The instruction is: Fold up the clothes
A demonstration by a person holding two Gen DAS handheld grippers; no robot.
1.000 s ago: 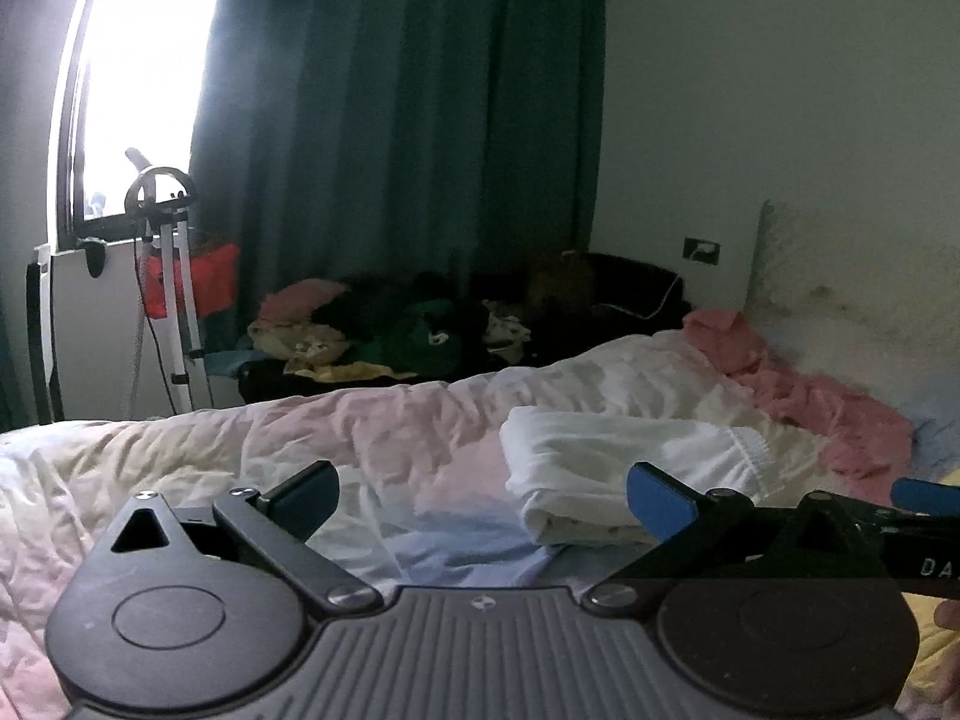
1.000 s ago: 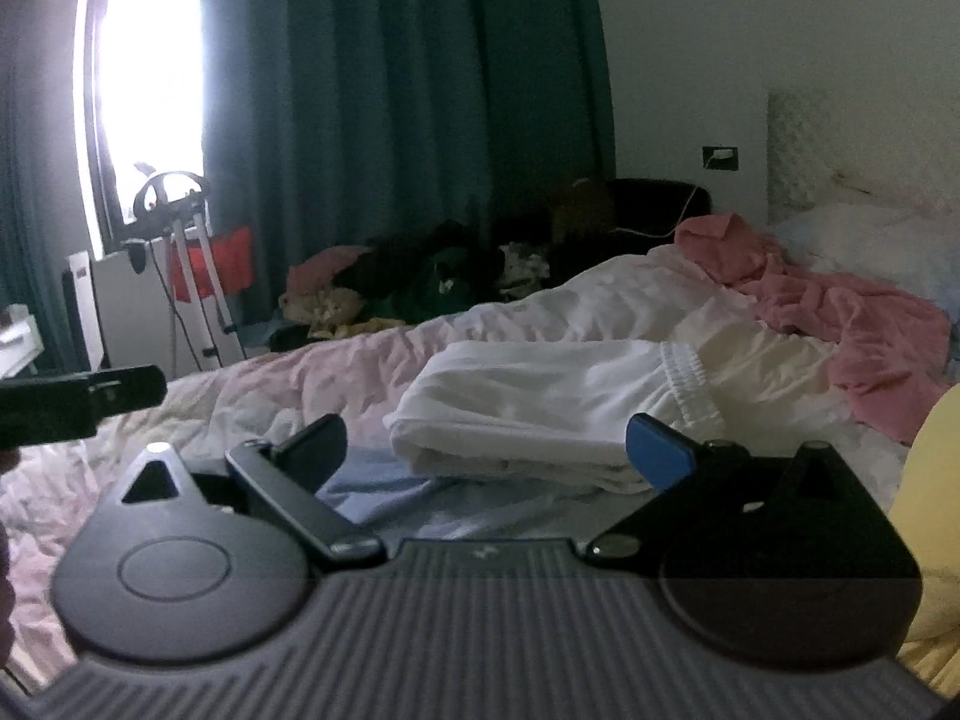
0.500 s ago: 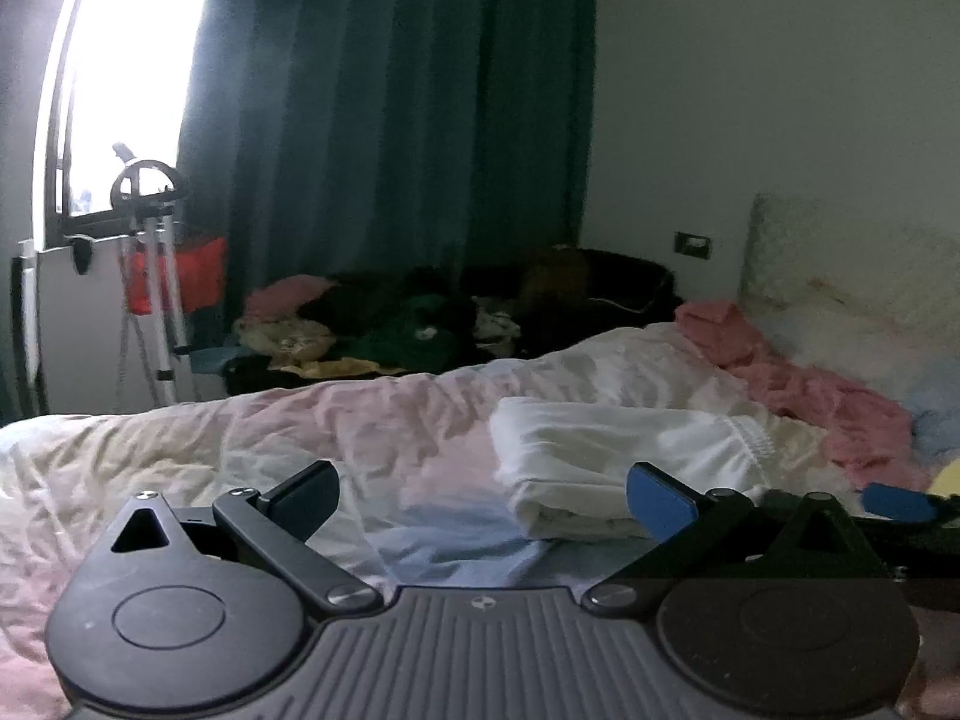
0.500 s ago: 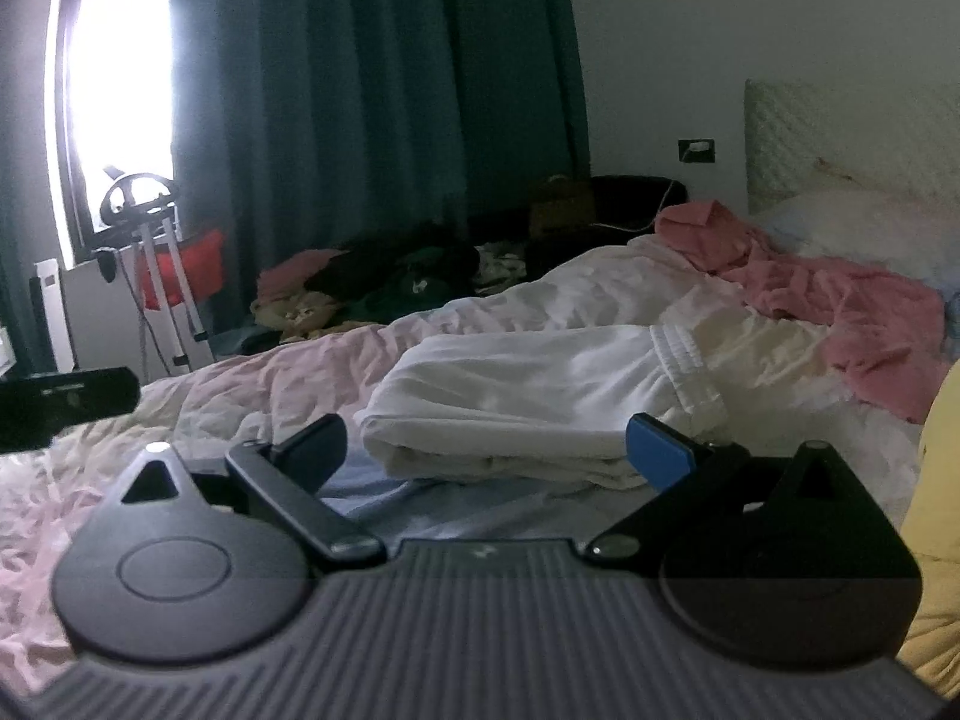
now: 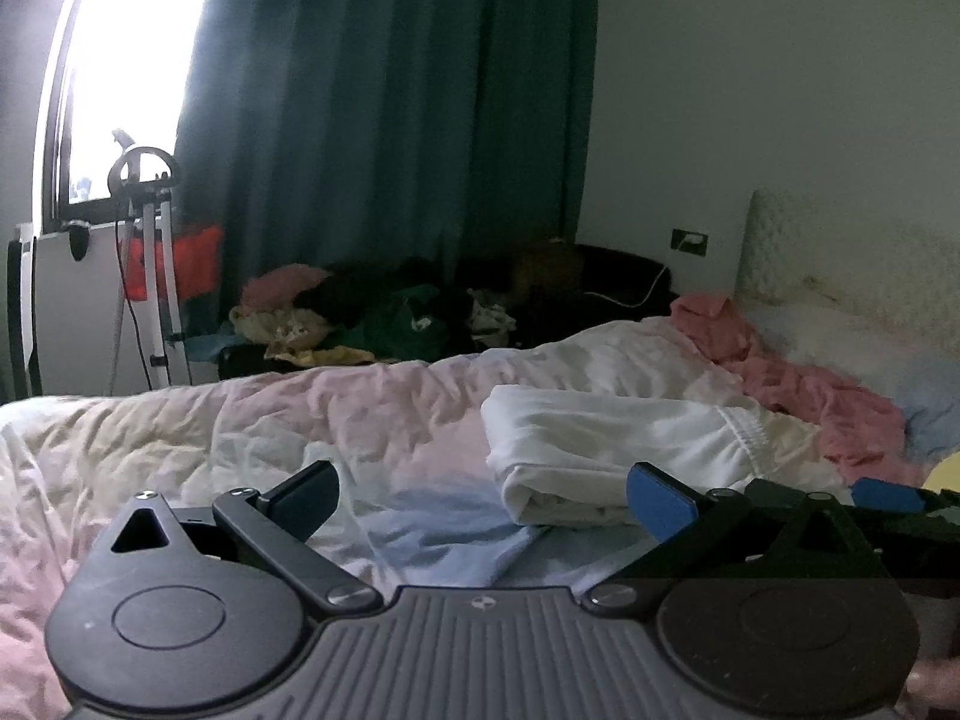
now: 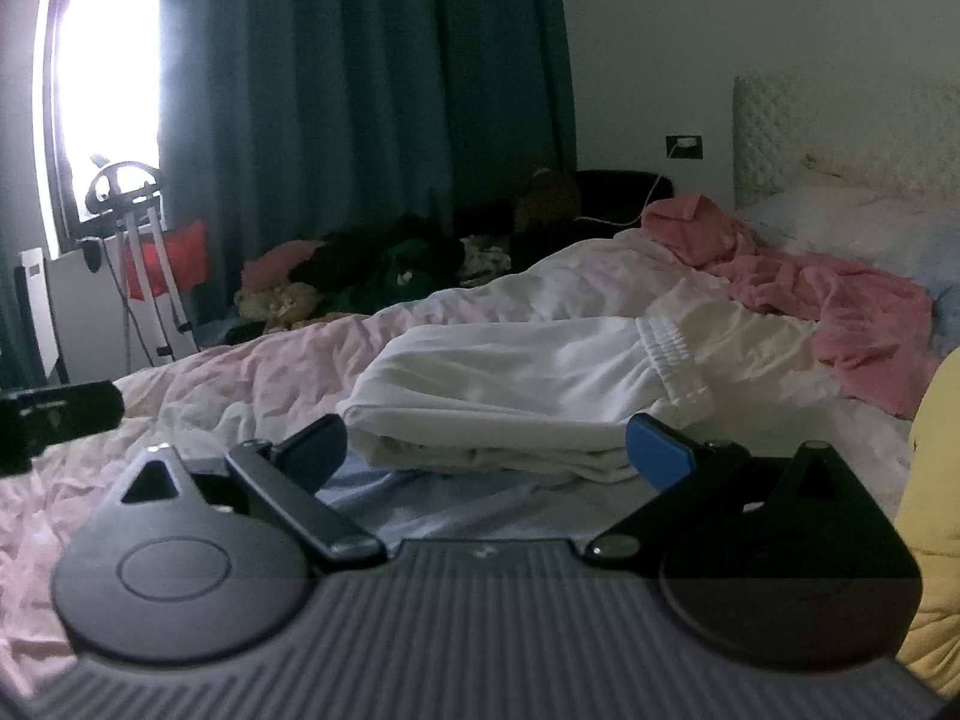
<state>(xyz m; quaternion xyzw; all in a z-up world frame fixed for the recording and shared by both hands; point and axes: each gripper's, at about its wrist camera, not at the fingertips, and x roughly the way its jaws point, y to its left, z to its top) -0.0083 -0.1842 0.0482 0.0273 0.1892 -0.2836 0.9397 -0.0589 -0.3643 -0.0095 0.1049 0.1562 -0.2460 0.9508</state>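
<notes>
Waistband (image 6: 672, 354) clearer from right wrist

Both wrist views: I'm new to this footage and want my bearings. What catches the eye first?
The folded white garment lying mid-bed on the rumpled pale quilt, straight ahead of both open, empty grippers, left gripper and right gripper. Next, the crumpled pink cloth near the headboard, and the glaring window beside dark green curtains.

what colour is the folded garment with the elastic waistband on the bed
White. The folded garment shows best in the right wrist view, lying on the bed.
</notes>
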